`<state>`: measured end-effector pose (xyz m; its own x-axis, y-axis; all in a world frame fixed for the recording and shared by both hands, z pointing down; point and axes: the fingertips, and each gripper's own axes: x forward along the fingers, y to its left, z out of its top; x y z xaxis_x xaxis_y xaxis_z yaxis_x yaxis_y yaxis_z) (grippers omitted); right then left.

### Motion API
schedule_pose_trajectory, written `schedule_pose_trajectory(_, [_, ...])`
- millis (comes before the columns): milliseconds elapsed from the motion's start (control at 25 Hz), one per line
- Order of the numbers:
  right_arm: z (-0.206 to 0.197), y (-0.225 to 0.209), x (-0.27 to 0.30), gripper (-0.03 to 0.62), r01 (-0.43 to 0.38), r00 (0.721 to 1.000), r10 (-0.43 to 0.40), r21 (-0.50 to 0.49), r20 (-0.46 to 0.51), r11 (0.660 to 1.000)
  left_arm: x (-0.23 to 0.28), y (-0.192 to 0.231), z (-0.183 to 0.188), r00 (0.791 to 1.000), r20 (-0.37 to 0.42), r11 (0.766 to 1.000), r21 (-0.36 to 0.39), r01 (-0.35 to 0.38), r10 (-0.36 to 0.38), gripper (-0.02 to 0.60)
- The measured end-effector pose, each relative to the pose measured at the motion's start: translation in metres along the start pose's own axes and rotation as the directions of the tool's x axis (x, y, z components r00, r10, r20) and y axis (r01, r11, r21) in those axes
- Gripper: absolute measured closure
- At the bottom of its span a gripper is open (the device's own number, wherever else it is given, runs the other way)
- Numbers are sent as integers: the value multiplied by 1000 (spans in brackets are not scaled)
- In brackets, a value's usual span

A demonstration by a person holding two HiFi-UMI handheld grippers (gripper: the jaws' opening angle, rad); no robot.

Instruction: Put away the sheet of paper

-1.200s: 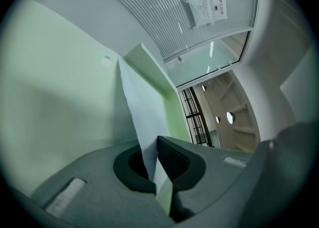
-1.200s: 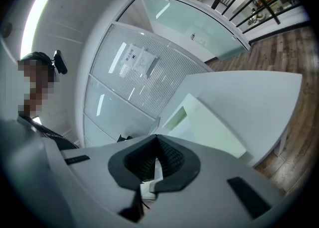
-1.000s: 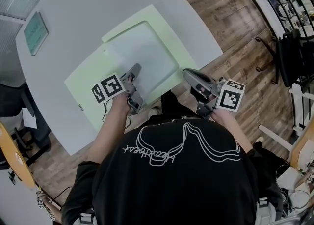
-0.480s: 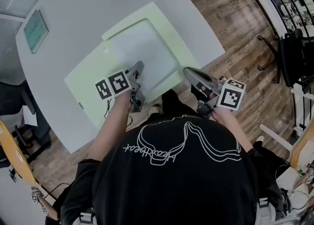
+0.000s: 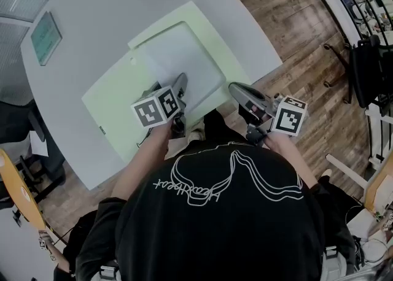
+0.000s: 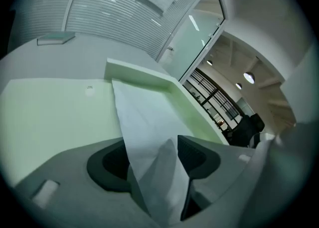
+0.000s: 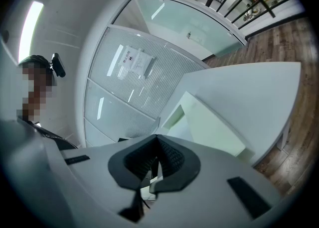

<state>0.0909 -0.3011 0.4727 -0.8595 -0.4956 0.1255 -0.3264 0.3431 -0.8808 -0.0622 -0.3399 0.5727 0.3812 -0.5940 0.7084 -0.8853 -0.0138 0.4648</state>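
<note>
A white sheet of paper [image 5: 178, 59] lies on an open pale green folder [image 5: 116, 111] on the white table [image 5: 110, 10]. My left gripper [image 5: 180, 83] points down at the sheet's near edge. In the left gripper view its jaws [image 6: 154, 157] have just been opening and stand apart. The paper [image 6: 144, 122] runs up loosely between them, with a raised fold, and is not pinched. My right gripper [image 5: 236, 92] hovers at the table's near edge, right of the folder. Its jaws [image 7: 157, 160] are shut with nothing in them.
A small green-framed card [image 5: 44, 38] lies at the table's far left. The folder's raised flap [image 6: 144, 75] stands beyond the sheet. Wooden floor and a dark chair [image 5: 368, 71] are to the right. The table's edge [image 7: 279, 122] runs close under the right gripper.
The left gripper has rolled, its marker cube turning and shifting right, and its jaws have parted from the sheet. The right gripper has stayed put.
</note>
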Motion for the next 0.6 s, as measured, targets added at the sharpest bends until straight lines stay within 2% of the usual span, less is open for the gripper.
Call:
schedule_pose_trajectory(160, [-2,5,2,584,-15,1000,15,0,-5,1000,-6,-1,-1,1000,14,1000,17,-11,11,290])
schedule_pose_trajectory(320, [-5,17,9,583,-42,999,41,-49,-22,998,-18,3,-4,1000,26,1000,8,2,-3,285])
schedule_pose_trajectory(600, [-25,39,22,583,-75,996,70,-82,-62,994,-55,9,0,994,72,997,-9,81,-80,285])
